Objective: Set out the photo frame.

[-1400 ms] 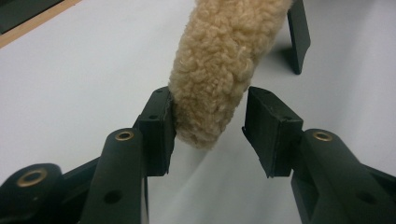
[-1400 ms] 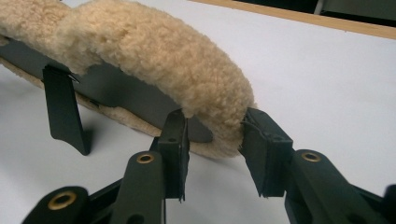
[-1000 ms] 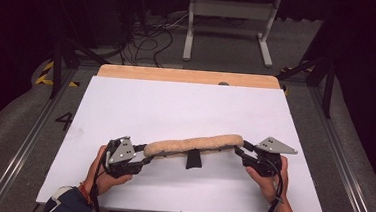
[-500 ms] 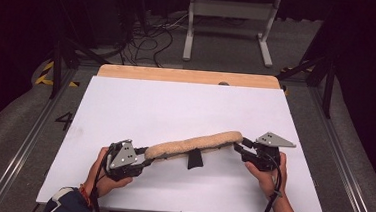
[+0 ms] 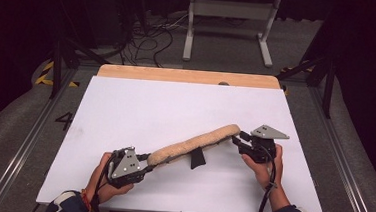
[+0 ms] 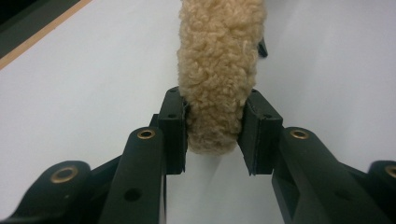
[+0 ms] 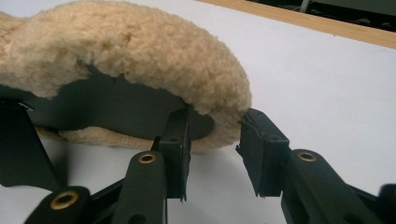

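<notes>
One fleece pad [image 5: 193, 145], lower centre of the high view. Two grippers: your left gripper [image 5: 144, 159], jaws just closing, clamps its end; your right gripper [image 5: 238, 138] pinches the other.

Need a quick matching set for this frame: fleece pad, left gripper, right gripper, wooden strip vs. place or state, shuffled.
Things:
1. fleece pad
2. left gripper
3. right gripper
4. wooden strip

Places or states:
A. along the table's far edge
B. jaws on the pad's end nearer the person
C. tan, lying slantwise on the white sheet
D. jaws at the pad's farther end

Pairs: 1-C, 2-B, 3-D, 4-A
</notes>
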The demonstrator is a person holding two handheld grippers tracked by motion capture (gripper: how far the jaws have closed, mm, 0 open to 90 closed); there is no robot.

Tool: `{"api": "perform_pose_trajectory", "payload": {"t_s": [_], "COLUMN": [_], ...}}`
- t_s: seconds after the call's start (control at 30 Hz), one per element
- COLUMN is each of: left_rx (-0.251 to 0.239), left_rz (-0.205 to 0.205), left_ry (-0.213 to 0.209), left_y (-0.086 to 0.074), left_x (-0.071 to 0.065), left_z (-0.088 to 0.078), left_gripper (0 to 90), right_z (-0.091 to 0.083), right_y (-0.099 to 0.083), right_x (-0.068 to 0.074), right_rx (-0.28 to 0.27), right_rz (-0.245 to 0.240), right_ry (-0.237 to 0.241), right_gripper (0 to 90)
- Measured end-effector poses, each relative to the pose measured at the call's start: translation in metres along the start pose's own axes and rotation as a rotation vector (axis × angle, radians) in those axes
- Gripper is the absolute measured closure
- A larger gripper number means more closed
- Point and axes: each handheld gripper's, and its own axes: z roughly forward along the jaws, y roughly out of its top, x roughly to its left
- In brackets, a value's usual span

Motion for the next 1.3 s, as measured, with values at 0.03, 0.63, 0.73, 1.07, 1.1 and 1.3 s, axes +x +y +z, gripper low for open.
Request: {"api": "perform_pose_trajectory", "payload": {"t_s": [0.03,0.63,0.73,1.07,1.1,1.3], "left_rx": [0.002,-0.008,-0.009,-0.019,-0.026,-0.031], "left_rz": [0.025,0.149,0.155,0.182,0.189,0.202], "left_ry": [0.005,-0.001,-0.013,-0.032,-0.04,-0.056], "left_y": [0.001,0.009,0.011,0.015,0.015,0.018], "left_x": [-0.005,-0.033,-0.037,-0.045,-0.046,-0.05], "left_z": [0.0,0.0,0.001,0.005,0.006,0.008], "left_gripper": [66.1,65.6,65.4,64.7,64.7,64.3], "right_z": [0.001,0.024,0.031,0.041,0.041,0.043], "right_y": [0.0,0.011,0.014,0.022,0.024,0.03], "right_x": [-0.001,0.002,0.005,0.013,0.014,0.02], "right_rx": [0.003,0.058,0.074,0.085,0.08,0.081], "right_rz": [-0.002,-0.008,-0.025,-0.035,-0.037,-0.051], "right_ry": [0.002,0.021,0.036,0.066,0.071,0.088], "right_gripper": [62.8,59.0,60.2,61.1,61.8,71.0]}}
